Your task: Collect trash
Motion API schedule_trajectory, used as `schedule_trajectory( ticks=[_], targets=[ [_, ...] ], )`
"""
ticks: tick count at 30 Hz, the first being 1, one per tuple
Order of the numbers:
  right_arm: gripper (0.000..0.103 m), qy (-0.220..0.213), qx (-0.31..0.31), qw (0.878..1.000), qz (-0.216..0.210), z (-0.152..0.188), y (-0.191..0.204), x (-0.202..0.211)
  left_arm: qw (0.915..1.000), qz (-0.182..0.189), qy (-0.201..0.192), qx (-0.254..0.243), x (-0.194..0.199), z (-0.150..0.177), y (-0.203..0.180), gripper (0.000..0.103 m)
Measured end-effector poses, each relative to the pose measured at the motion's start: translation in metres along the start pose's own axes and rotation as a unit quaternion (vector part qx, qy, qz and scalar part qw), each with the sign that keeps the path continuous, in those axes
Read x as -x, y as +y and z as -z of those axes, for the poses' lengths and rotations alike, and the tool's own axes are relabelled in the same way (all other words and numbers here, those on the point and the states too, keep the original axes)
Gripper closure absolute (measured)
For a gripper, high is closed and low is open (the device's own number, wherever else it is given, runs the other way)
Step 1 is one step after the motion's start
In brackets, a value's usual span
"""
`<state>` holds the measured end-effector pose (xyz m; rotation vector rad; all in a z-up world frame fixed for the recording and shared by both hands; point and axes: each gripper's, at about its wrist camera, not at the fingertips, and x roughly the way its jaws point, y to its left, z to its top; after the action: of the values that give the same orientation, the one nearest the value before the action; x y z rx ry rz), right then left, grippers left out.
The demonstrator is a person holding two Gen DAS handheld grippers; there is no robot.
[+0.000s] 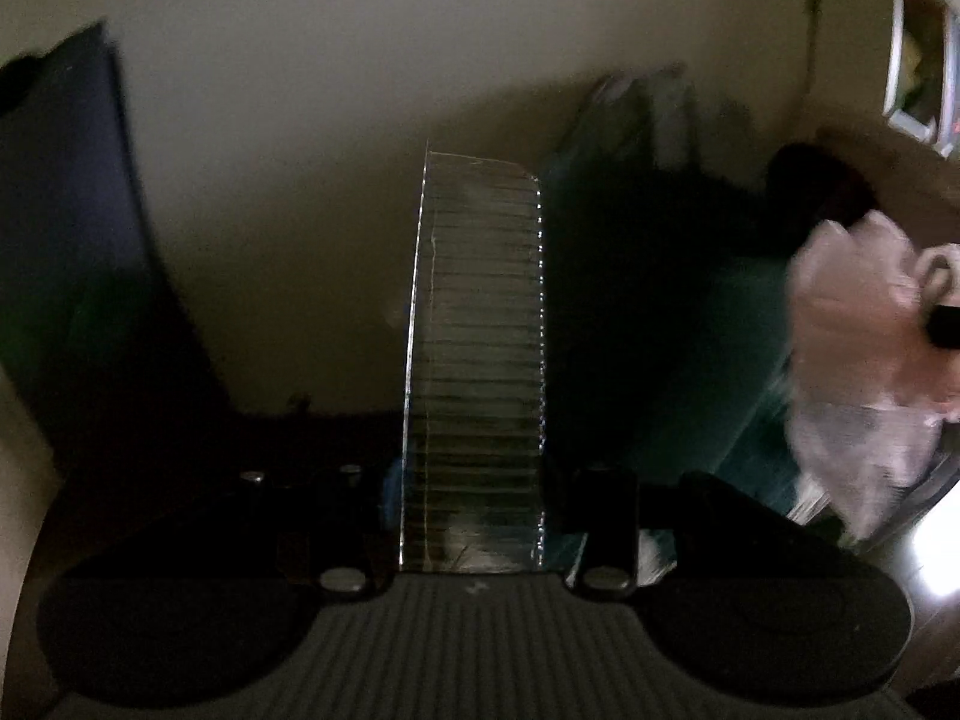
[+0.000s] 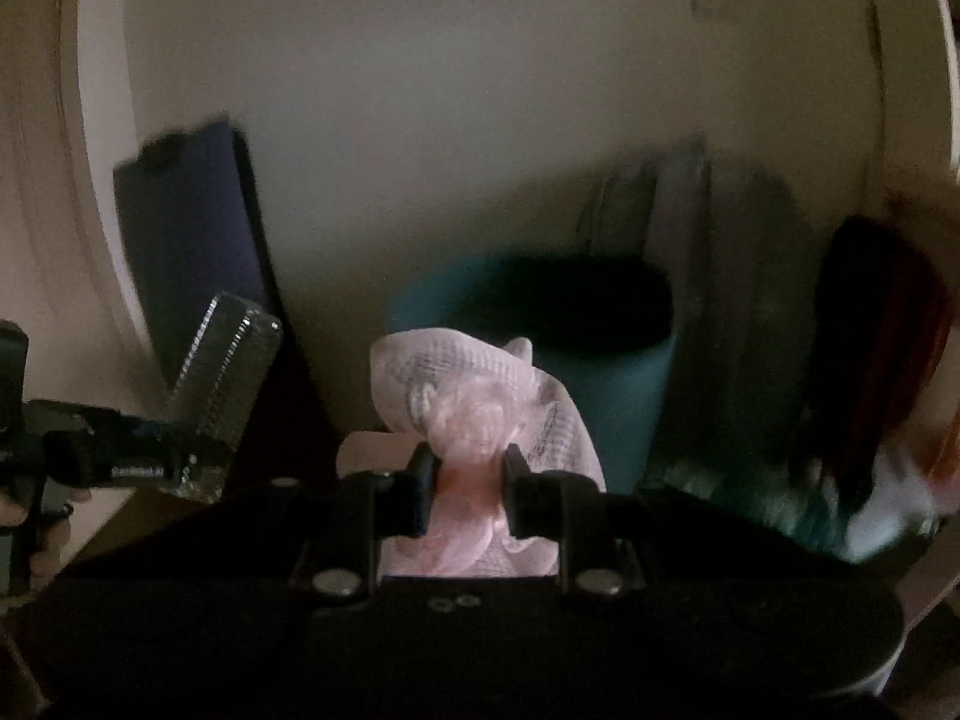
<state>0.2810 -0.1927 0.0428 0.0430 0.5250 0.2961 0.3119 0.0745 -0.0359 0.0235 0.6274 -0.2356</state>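
The largest item I see is the pale wall (image 2: 480, 90), filling the upper half of both views. Below it, at 1 o'clock from the right gripper, stands a teal bin (image 2: 600, 372) with a dark open mouth; I judge it the likely destination, though nothing confirms this. A dark blue panel (image 2: 192, 228) leans against the wall at 10 o'clock.

Right gripper (image 2: 465, 480): jaws clamped on a crumpled pink plastic bag (image 2: 474, 384), which bulges above and below the pads. The bag is held clear of any surface, near the bin but not over its mouth.

Left gripper (image 1: 474, 516): jaws closed on the base of a clear ribbed plastic tray (image 1: 480, 330), which projects toward 12 o'clock. In the right wrist view the same tray sits at 9 o'clock.

Status, as I judge it: two pieces of trash are picked up. Remaining: carry both to the bin and release. Whether more trash remains I cannot tell.
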Motion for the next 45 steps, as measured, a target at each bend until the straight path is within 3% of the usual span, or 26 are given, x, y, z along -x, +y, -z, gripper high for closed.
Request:
schedule_trajectory(
  ticks=[4, 9, 16, 21, 28, 34, 45],
  targets=[
    [0.081, -0.044, -0.002, 0.999, 0.016, -0.045, -0.017, 0.001, 0.9992, 0.03, -0.025, -0.003, 0.007, -0.057, -0.026, 0.06],
    [0.081, -0.057, -0.026, 0.997, 0.035, -0.084, -0.043, -0.029, 0.9979, 0.057, -0.031, -0.006, -0.02, -0.115, -0.059, 0.06],
    [0.081, -0.03, -0.03, 0.997, 0.061, -0.099, -0.073, -0.094, 0.9984, 0.053, 0.017, 0.005, -0.066, -0.174, -0.067, 0.06],
    [0.081, 0.005, 0.007, 0.998, 0.055, -0.085, -0.066, -0.12, 0.9974, 0.031, 0.065, 0.002, -0.114, -0.18, -0.071, 0.06],
    [0.081, 0.068, 0.06, 0.995, 0.049, -0.072, -0.06, -0.16, 0.9919, 0.026, 0.112, -0.055, -0.174, -0.193, -0.107, 0.059],
    [0.081, 0.109, 0.08, 0.99, 0.039, -0.067, -0.059, -0.18, 0.9817, 0.021, 0.137, -0.13, -0.198, -0.187, -0.126, 0.059],
    [0.076, 0.183, 0.063, 0.981, 0.024, -0.062, -0.062, -0.206, 0.9652, 0.024, 0.202, -0.164, -0.231, -0.178, -0.14, 0.059]
  ],
)
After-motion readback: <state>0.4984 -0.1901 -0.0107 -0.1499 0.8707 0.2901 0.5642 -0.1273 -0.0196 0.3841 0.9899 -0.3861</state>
